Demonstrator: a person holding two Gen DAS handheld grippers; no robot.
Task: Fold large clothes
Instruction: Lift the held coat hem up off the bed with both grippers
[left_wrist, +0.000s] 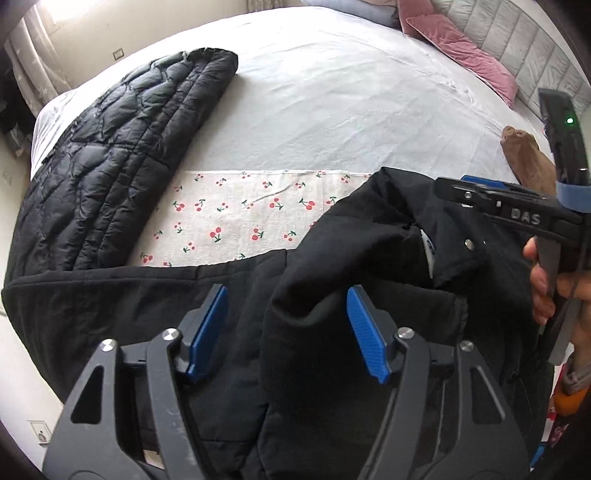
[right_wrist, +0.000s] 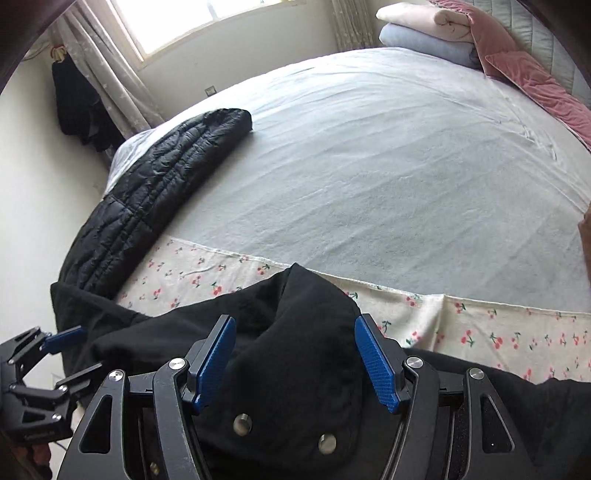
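A large black jacket lies bunched at the near edge of the bed, on a cherry-print cloth. My left gripper is open, its blue pads either side of a raised fold of the jacket. My right gripper is open over the jacket's snap-button part, and it shows from the side in the left wrist view. The left gripper shows at the left edge of the right wrist view. The jacket's lower part is hidden under both grippers.
A folded black quilted coat lies along the bed's left side, also in the right wrist view. Pink pillows and folded blankets sit by the headboard. A brown object lies at the right. Grey sheet covers the bed.
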